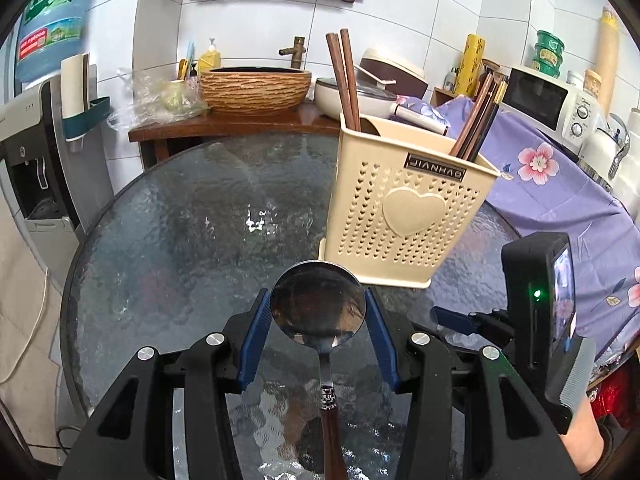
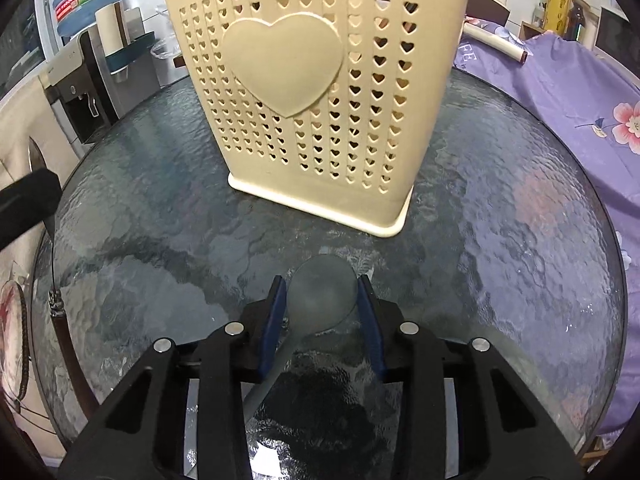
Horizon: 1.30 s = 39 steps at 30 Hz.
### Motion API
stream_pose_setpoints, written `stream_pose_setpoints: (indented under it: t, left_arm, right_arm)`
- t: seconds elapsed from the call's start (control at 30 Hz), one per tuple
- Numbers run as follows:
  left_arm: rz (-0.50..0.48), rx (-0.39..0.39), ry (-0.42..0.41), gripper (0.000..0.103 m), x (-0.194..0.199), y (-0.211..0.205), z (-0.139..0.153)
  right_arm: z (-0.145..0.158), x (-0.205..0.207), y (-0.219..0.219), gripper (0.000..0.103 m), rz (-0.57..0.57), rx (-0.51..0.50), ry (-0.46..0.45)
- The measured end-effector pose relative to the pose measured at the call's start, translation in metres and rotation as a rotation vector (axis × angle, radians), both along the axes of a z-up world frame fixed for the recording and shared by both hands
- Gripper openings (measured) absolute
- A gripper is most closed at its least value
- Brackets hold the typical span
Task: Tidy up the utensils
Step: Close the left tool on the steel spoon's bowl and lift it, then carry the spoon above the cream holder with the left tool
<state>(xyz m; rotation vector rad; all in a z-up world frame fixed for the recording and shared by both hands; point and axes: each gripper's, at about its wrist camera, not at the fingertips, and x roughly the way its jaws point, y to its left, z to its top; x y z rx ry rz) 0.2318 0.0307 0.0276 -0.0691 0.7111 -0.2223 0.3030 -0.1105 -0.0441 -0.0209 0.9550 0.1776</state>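
1. Progress looks partway. The cream utensil holder (image 1: pixel 404 204) stands on the glass table (image 1: pixel 180 220) with two bunches of chopsticks (image 1: pixel 346 80) already standing in it, one in the back compartment and one at the right side. Both spoons are still outside it, so those look like what's left.

2. Left gripper (image 1: pixel 318 340): its blue pads sit either side of the bowl of a metal spoon (image 1: pixel 318 308) with a dark wooden handle running back toward 6 o'clock. The pads look touching or nearly touching the bowl's edges, so the grip can't be called for sure. The holder is up at about 1 o'clock from it, near but apart.

3. Right gripper (image 2: pixel 322 320): same deal with a frosted grey spoon (image 2: pixel 322 296), bowl between the pads, handle trailing to 7 o'clock. The pads sit right at the bowl's rim, probably a pinch, but it's hard to tell whether it's off the table.

4. What each view gives:
- Left wrist view shows the holder's open top, the chopsticks and the right gripper's body at 3 o'clock.
- Right wrist view is close on the holder's heart-patterned front at 12 o'clock with its top cut off, so the compartments can't be seen. It catches the metal spoon's handle at 9 o'clock.

5. Next is probably dropping each spoon into a free compartment.
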Motion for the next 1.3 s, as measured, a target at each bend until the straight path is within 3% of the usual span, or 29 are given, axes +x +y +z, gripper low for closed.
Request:
stream_pose_setpoints:
  t: [0.1,0.27,0.43,0.63,1.3]
  left_arm:
    - [-0.001,0.002,-0.006,0.046,0.0,-0.001,0.002]
    - [-0.003,0.005,-0.008,0.046,0.0,-0.002,0.002]
    - [-0.004,0.002,-0.024,0.046,-0.001,-0.003,0.009]
    - [-0.011,0.0,-0.048,0.046,-0.004,-0.006,0.02]
    - [-0.061,0.007,-0.093,0.046,-0.013,-0.024,0.048]
  right_arm:
    - [0.0,0.001,-0.001,0.037,0.008,0.001,-0.006]
    - [0.012,-0.003,-0.013,0.037,0.019,0.084,-0.043]
    - [0.044,-0.02,-0.027,0.037,0.053,0.149,-0.163]
    - [0.073,-0.04,-0.038,0.037,0.088,0.16,-0.244]
    - [0.122,-0.073,-0.056,0.036,0.156,0.129,-0.346]
